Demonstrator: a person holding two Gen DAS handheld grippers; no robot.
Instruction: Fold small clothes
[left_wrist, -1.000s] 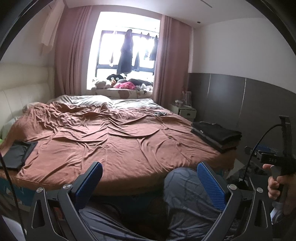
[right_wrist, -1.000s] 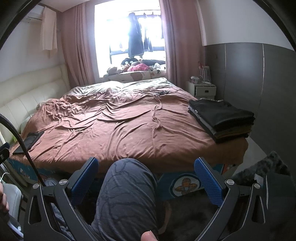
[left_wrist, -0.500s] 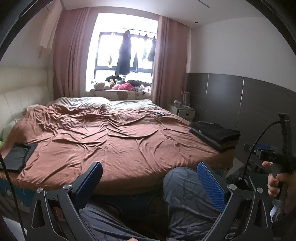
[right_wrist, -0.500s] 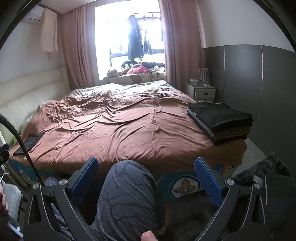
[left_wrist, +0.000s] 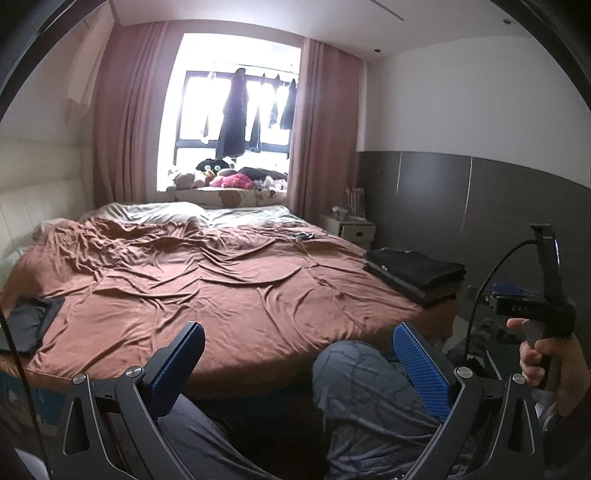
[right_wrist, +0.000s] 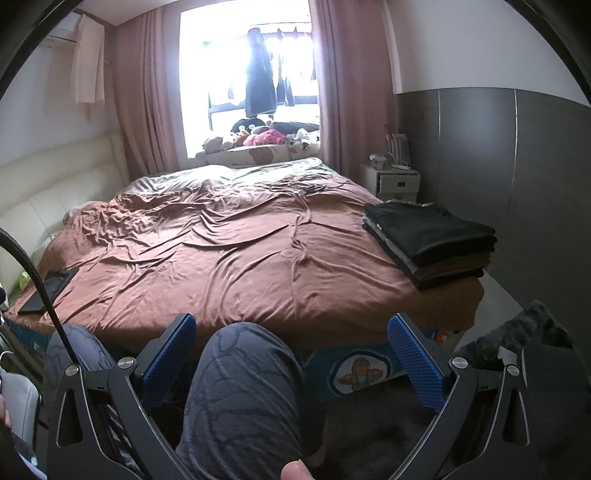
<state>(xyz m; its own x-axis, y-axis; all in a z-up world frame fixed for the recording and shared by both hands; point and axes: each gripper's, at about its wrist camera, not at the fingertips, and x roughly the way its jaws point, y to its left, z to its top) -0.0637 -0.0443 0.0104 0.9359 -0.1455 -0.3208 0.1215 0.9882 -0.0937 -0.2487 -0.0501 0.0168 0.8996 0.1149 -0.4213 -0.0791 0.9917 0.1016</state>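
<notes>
A stack of folded dark clothes (left_wrist: 413, 273) (right_wrist: 428, 236) sits on the right front corner of the bed. The bed's wrinkled brown sheet (left_wrist: 221, 288) (right_wrist: 221, 258) lies bare in the middle. My left gripper (left_wrist: 297, 343) hangs open before the bed's front edge, over the person's knee (left_wrist: 362, 384), with nothing between its blue pads. My right gripper (right_wrist: 291, 332) is open too, above a knee (right_wrist: 243, 369), and holds nothing. In the left wrist view a hand (left_wrist: 535, 354) grips the right gripper's handle (left_wrist: 546, 295) at the far right.
A dark flat item (left_wrist: 29, 325) (right_wrist: 48, 288) lies on the bed's left front corner. A white nightstand (left_wrist: 351, 229) (right_wrist: 395, 181) stands past the stack by the grey wall. Plush toys (right_wrist: 258, 138) line the window sill. Grey fluffy fabric (right_wrist: 535, 325) lies low at the right.
Both views have drifted slightly, so the stack sits a little further left in each. Both grippers stay open and hold nothing.
</notes>
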